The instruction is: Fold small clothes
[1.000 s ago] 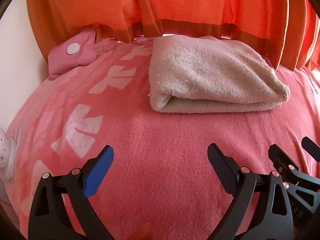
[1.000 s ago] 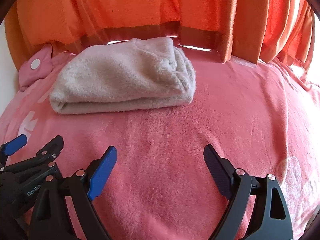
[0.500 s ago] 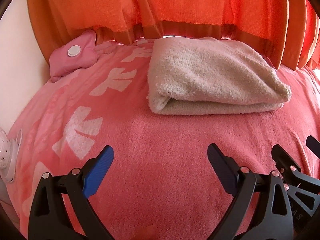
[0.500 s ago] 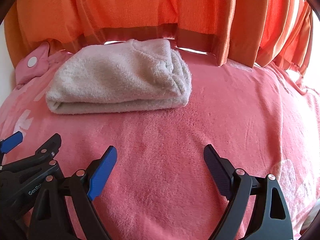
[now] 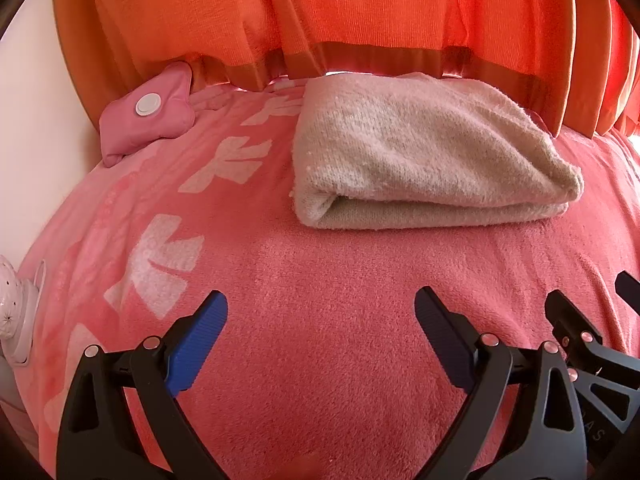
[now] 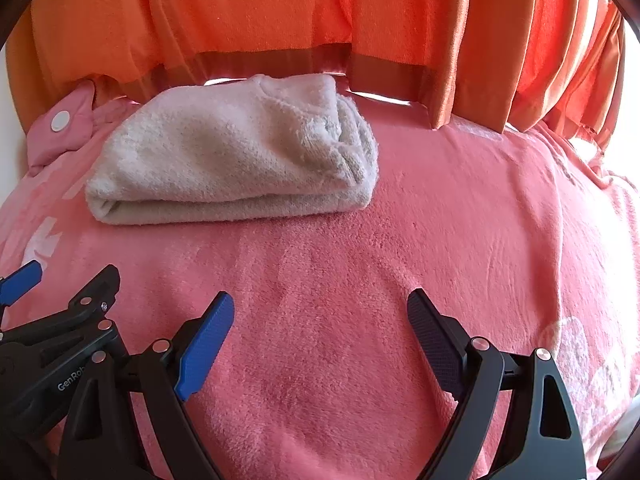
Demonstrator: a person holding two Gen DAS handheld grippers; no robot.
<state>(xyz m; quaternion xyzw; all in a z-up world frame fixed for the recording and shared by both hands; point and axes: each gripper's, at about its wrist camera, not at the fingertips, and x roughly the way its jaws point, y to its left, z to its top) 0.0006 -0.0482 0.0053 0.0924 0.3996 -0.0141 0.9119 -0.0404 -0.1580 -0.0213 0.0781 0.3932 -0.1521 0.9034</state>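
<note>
A folded cream fleece garment lies on the pink blanket near the far edge, below the orange curtain; it also shows in the right wrist view. My left gripper is open and empty, hovering over the blanket a short way in front of the garment. My right gripper is open and empty too, beside the left one, which shows at its lower left. The right gripper's fingers show at the left view's lower right.
An orange curtain hangs behind the bed. A small pink pouch with a white button lies at the far left of the blanket. A white wall and a white object are at the left edge.
Both grippers have drawn slightly back and shifted; the folded garment sits a little higher and farther in both views. Both stay open.
</note>
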